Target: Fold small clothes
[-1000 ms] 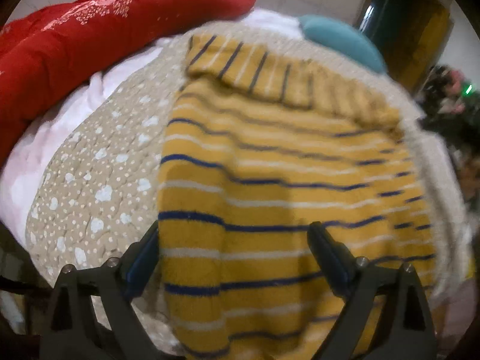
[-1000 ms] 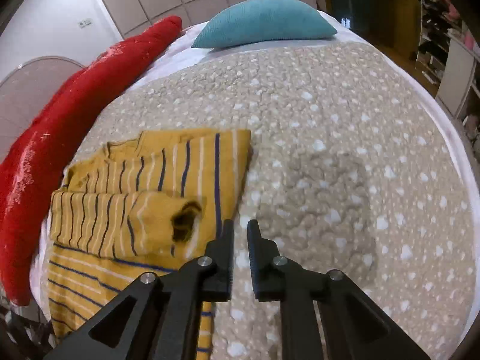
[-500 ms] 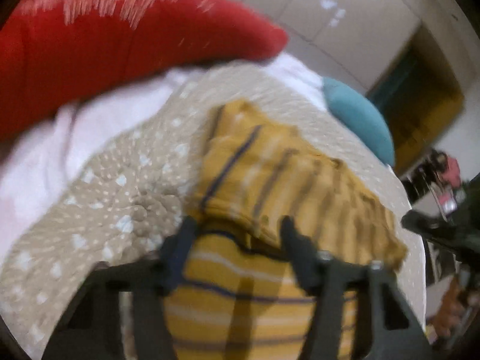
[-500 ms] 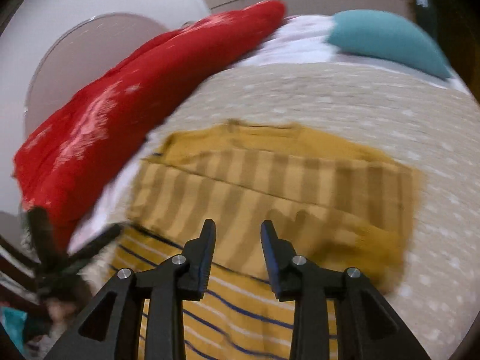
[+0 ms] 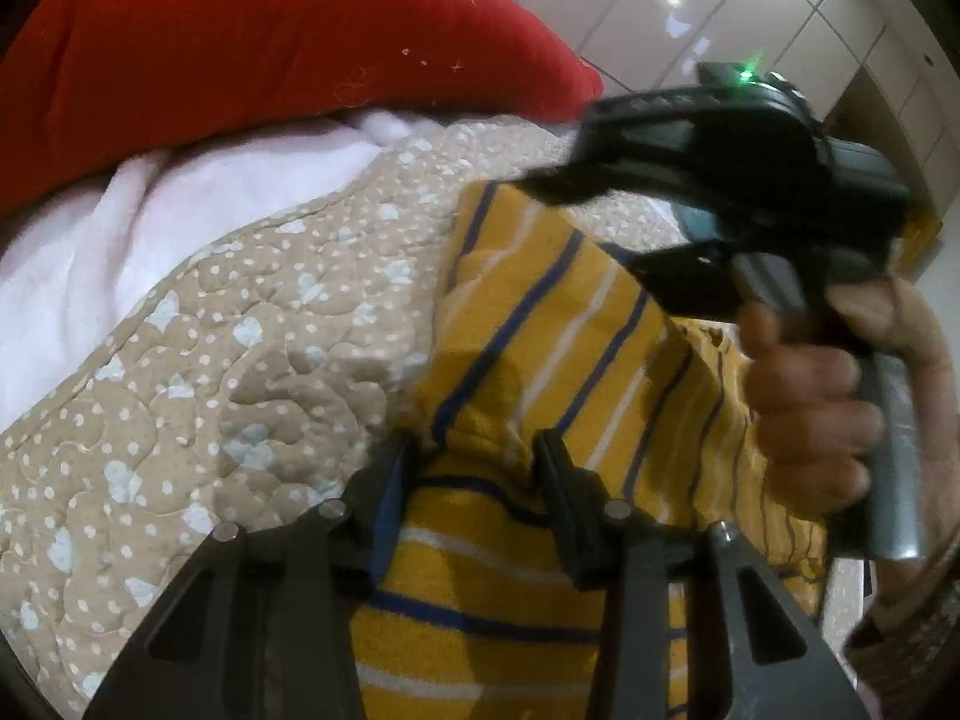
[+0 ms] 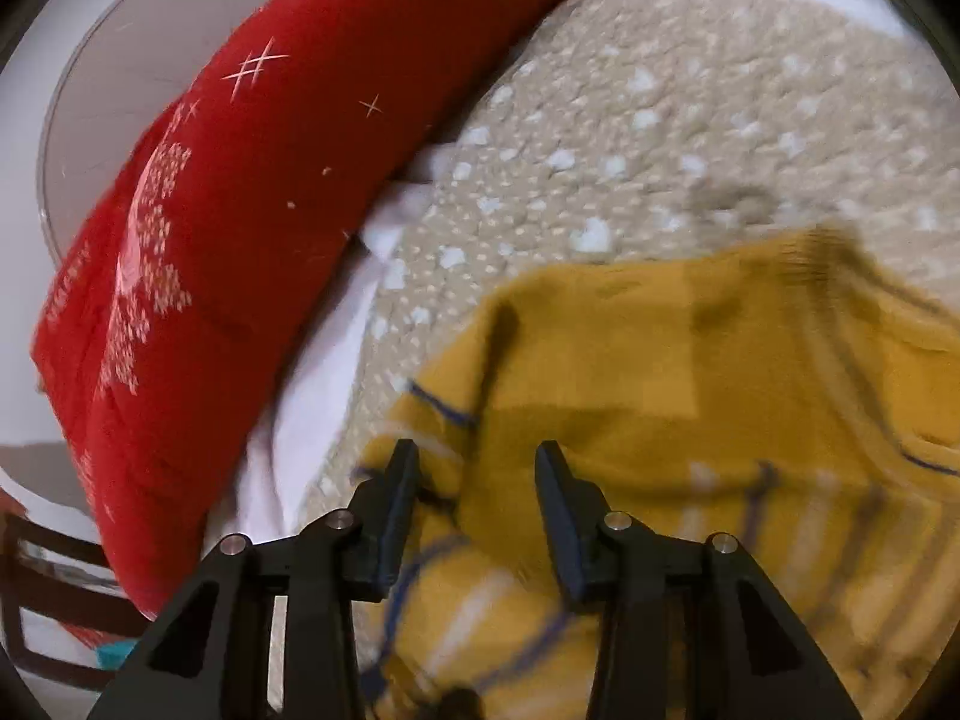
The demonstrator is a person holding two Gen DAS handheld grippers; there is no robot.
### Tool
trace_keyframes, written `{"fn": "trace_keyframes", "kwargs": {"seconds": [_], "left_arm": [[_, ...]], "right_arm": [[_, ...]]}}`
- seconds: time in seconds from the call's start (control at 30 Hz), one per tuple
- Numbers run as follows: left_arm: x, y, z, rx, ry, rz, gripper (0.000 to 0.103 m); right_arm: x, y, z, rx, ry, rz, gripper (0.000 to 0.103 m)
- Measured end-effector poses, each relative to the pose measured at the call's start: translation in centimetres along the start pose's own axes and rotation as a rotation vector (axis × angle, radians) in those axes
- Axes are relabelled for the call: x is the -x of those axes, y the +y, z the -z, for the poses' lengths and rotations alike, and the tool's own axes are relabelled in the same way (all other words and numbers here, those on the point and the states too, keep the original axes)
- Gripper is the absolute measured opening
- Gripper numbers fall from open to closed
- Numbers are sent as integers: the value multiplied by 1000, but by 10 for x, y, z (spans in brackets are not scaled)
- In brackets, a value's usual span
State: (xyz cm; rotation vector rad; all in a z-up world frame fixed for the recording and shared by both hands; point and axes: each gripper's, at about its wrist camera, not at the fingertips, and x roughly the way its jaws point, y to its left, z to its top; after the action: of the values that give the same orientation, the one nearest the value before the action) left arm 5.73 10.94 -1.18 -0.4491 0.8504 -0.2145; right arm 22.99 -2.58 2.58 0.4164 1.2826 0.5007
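A beige quilted bedspread with small white spots (image 5: 252, 360) fills the left and centre of the left wrist view, and on it lies a mustard-yellow knitted sweater with navy and white stripes (image 5: 540, 360), running from the middle of the frame down to the lower edge. Its upper part is folded over the body, so the stripes there slant while those below run across. In the right wrist view the same sweater (image 6: 690, 396) fills the lower right, blurred, with a plain yellow fold on top. A long red cushion with white snowflake print (image 5: 270, 42) crosses the upper left, a white sheet below it.

At the right of the left wrist view a hand (image 5: 822, 408) grips a grey handle, carrying the right gripper (image 6: 477, 480), which points down at the sweater's left edge. Its jaws are opening, fingers apart with yellow cloth between them; whether the pads touch it is hard to tell through the blur.

The left gripper (image 5: 477, 471), at the bottom centre of its frame, angles down onto the sweater. Its jaws are closing, and the bunched edge of the fold sits between the fingers, seemingly pinched.
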Motion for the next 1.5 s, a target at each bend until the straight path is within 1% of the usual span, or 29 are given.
{"fn": "trace_keyframes", "kwargs": {"seconds": [0.03,0.07,0.1,0.13,0.23,0.33,0.4,0.47,0.5,0.53,0.57,0.63,0.7,0.8,0.83,0.87,0.93,1.03,1.13,1.17,1.2,1.27,1.3,1.33,1.37,1.4,1.43,1.47,1.5], "left_arm": [[0,0,1,2,-2,2,41],[1,1,1,3,-4,3,41],[1,0,2,3,-5,3,41],[3,0,4,2,-6,2,41],[2,0,5,-2,-10,-4,41],[1,-1,6,-3,-15,-7,41],[-1,-3,5,-1,-15,-5,41],[-1,-3,6,-1,-15,-4,41],[-1,-3,6,-2,-15,-5,41],[-1,-3,6,-2,-15,-5,41],[-1,-3,6,-2,-15,-6,42],[-1,-4,5,-4,-14,-7,42],[-1,-5,5,-6,-12,-6,43],[-3,-5,4,-6,-9,-1,44],[-3,-5,4,-6,-8,0,45],[-3,-5,4,-5,-7,2,45],[-4,-3,2,2,-5,15,46],[-3,6,0,27,0,57,48],[-1,13,0,58,4,104,49],[1,15,0,68,6,120,49],[3,19,0,85,15,139,49],[7,20,0,85,60,148,49],[12,16,1,54,95,129,49],[20,9,4,-8,122,85,49],[26,3,9,-66,131,41,51],[37,-8,19,-167,133,-63,58],[43,-14,30,-244,143,-157,74],[48,-18,41,-308,150,-208,75],[54,-23,59,-407,159,-269,75]], "right_arm": [[-5,1,-2,-6,-8,-25,37],[-9,5,-3,1,-10,-34,20],[-12,8,-5,14,-3,-29,6],[-16,14,-8,31,9,-29,4],[-10,43,-18,154,-29,46,4],[-4,61,-33,188,-105,115,4],[-3,67,-42,232,-148,192,4],[-6,72,-42,271,-164,234,4],[-6,72,-42,273,-164,235,5],[-3,71,-41,262,-162,226,10],[4,67,-39,244,-164,212,18],[29,56,-29,219,-188,217,26],[51,46,-16,196,-181,214,28],[83,22,23,165,-124,207,29],[100,8,44,157,-107,213,32],[108,-1,56,147,-103,219,37],[148,-40,105,74,-121,229,42],[205,-92,170,-35,-170,271,42],[271,-140,242,-114,-261,445,44],[292,-150,268,-127,-284,528,44],[308,-157,288,-120,-295,632,44],[332,-161,327,-43,-301,941,47],[344,-163,351,14,-294,1131,53],[352,-167,369,36,-291,1216,58],[359,-170,382,38,-295,1243,60],[368,-174,399,21,-308,1231,60],[377,-177,414,-9,-330,1183,61],[382,-179,423,-35,-350,1138,62],[385,-180,433,-65,-375,1085,63]]}}
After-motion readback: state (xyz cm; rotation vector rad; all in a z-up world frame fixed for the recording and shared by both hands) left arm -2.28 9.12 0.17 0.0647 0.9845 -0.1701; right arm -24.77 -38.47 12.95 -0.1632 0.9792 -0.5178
